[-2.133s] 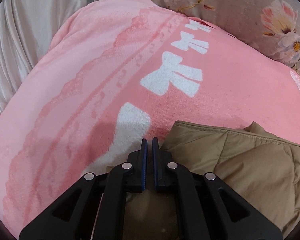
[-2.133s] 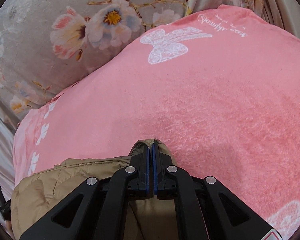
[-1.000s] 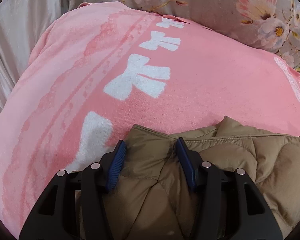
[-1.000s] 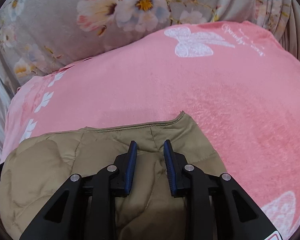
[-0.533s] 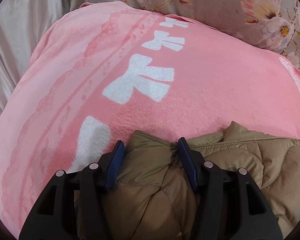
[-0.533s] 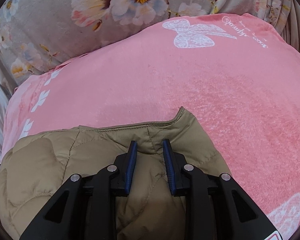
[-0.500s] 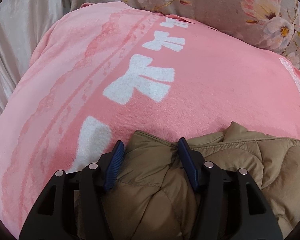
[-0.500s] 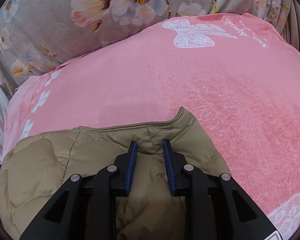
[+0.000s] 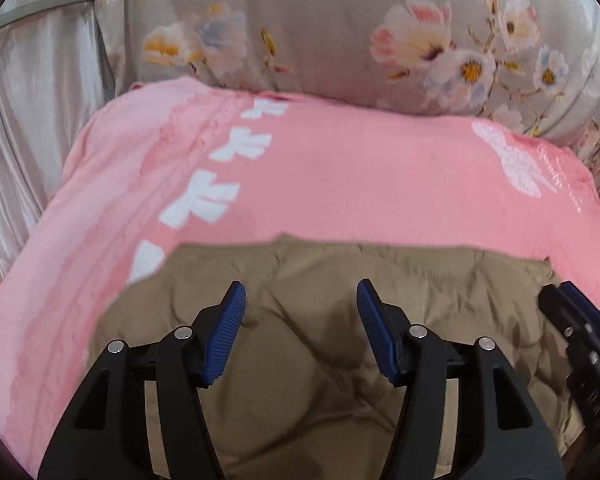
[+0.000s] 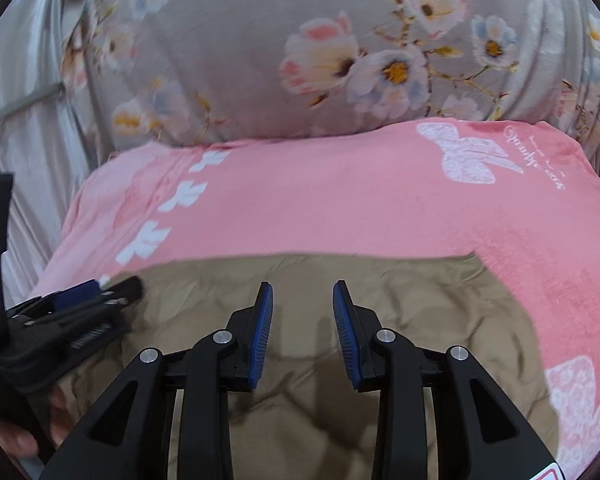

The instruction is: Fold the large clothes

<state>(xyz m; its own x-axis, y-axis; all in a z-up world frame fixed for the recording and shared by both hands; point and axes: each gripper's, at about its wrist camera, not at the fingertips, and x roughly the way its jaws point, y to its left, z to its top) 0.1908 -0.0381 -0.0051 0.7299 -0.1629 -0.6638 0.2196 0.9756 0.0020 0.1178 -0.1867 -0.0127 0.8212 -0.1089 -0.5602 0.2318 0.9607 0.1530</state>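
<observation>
Two big surfaces frame everything: a floral bed cover (image 9: 320, 32) behind, a pink blanket (image 9: 340, 184) spread before it. On the blanket lies the tan quilted jacket (image 9: 320, 360), one fold apparently laid down. Next comes choosing a fresh edge to grip. Both tools hang above the jacket, clear of it: left hand-held gripper (image 9: 300, 320) wide, right hand-held gripper (image 10: 302, 320) narrower, its jaws just opened, empty.

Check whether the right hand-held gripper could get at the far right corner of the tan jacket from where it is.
Probably yes. The right hand-held gripper stands open above the tan jacket, and only bare fabic-free space lies toward that corner on the pink blanket.
</observation>
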